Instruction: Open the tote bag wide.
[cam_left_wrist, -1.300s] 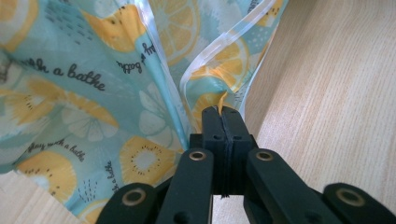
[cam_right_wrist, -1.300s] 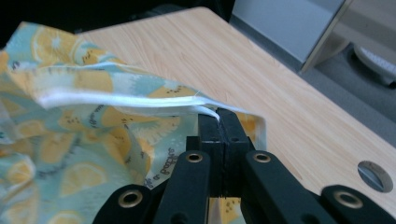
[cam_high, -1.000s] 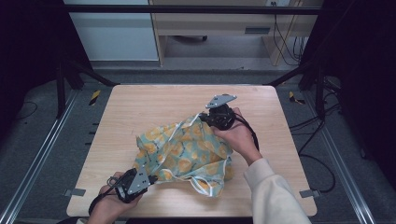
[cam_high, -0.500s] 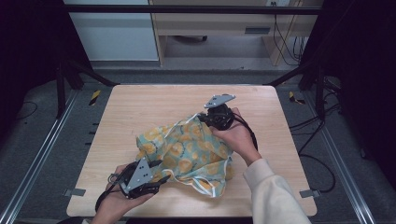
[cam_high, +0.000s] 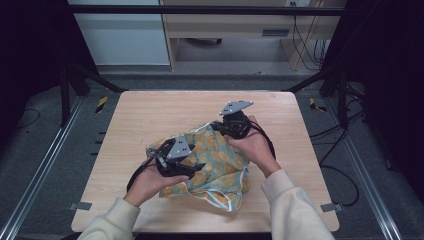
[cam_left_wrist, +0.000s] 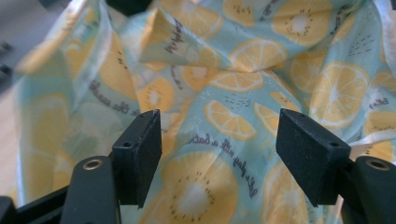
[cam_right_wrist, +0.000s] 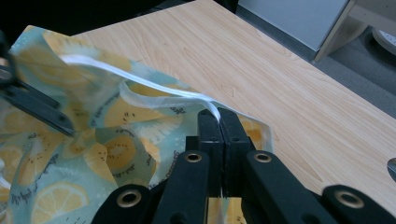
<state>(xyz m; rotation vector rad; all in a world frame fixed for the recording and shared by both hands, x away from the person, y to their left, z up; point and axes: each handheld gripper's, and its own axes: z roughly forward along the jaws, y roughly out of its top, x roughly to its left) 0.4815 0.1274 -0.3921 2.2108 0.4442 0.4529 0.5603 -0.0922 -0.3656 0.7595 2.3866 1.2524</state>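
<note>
Lemon-print cloth (cam_high: 212, 160) looks light, limp and slippery; best taken by its white-bound edge (cam_right_wrist: 140, 81). Right gripper (cam_right_wrist: 218, 121) pinches that edge, while left gripper (cam_left_wrist: 217, 140), its jaws just opened, hovers wide over the fabric

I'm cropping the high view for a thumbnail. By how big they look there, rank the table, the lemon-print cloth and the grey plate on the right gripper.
1. Table, by far the largest.
2. Lemon-print cloth, covering a middle patch of it.
3. Grey plate, smallest.
</note>
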